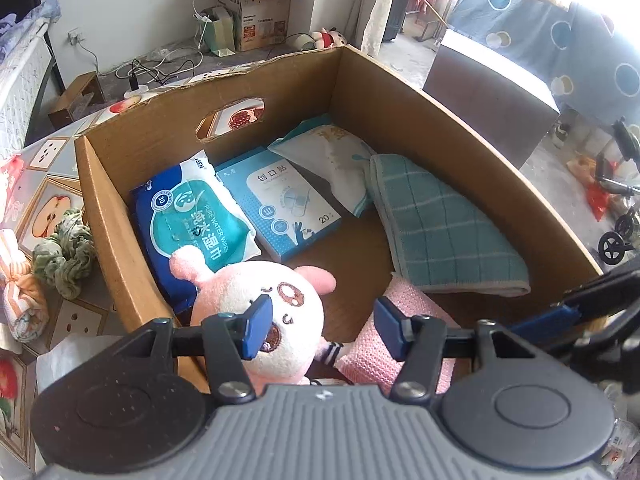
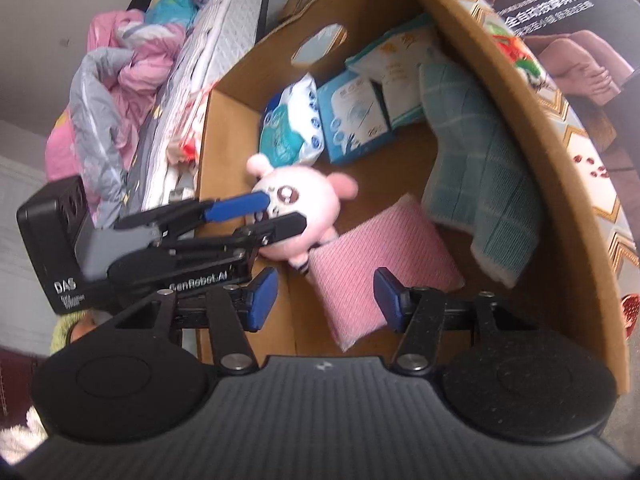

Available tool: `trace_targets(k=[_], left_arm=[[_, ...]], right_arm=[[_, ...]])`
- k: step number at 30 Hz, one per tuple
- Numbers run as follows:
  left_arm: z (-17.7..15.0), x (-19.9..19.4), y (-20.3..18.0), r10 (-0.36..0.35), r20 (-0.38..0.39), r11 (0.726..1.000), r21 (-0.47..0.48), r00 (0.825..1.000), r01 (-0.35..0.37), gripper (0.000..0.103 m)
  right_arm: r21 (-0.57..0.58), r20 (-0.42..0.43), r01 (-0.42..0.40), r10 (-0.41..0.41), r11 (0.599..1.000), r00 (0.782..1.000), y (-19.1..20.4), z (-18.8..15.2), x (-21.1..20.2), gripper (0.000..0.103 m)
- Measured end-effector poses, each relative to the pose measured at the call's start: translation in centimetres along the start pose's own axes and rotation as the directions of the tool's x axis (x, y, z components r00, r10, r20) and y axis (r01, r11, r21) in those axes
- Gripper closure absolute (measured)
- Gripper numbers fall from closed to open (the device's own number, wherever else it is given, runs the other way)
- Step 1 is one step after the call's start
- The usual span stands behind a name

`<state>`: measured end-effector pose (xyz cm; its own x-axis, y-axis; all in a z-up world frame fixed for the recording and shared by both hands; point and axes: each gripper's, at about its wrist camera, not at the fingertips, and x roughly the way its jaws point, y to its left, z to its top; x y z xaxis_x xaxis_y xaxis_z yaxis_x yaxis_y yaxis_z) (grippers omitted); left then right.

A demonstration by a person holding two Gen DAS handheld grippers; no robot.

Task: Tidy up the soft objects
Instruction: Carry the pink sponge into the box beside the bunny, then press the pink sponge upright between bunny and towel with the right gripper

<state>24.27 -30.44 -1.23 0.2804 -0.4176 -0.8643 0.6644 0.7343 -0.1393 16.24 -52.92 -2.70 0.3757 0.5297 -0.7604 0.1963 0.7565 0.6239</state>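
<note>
Left hand-held gripper spread over the plush at the box's near left, one pad against its face, nothing pinched. Right hand-held gripper spread too, above the pink cloth. Risks judged: snagging the plush on withdrawal, dragging it out; bumping grippers together; rumpling the folded teal towel nearby.

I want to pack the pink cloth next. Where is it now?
The pink cloth lies flat on the cardboard box floor, between the pink plush toy and the teal checked towel.
</note>
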Motion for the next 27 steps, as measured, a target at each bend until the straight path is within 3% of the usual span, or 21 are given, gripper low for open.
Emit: trace_targets(k=[6, 15, 20, 27], left_arm=[[-0.8, -0.7, 1.1, -0.016, 0.011, 0.999, -0.037, 1.0, 0.016, 0.046], [-1.8, -2.5, 1.6, -0.007, 0.049, 1.0, -0.026, 0.999, 0.008, 0.046], [-2.3, -4.3, 2.3, -0.032, 0.088, 0.998, -0.043, 0.996, 0.036, 0.046], [-3.6, -6.5, 2.6, -0.077, 0.125, 0.995, -0.048, 0.989, 0.083, 0.045]], right_arm=[[0.086, -0.128, 0.055, -0.044, 0.995, 0.991, -0.4, -0.5, 2.5, 0.037], [0.186, -0.152, 0.161, -0.134, 0.969, 0.979, -2.8, 1.1, 5.9, 0.033], [0.151, -0.123, 0.174, -0.157, 0.973, 0.98, -2.4, 1.7, 6.3, 0.036], [-0.036, 0.008, 0.212, -0.212, 0.977, 0.977, 0.6, 2.8, 5.4, 0.044]])
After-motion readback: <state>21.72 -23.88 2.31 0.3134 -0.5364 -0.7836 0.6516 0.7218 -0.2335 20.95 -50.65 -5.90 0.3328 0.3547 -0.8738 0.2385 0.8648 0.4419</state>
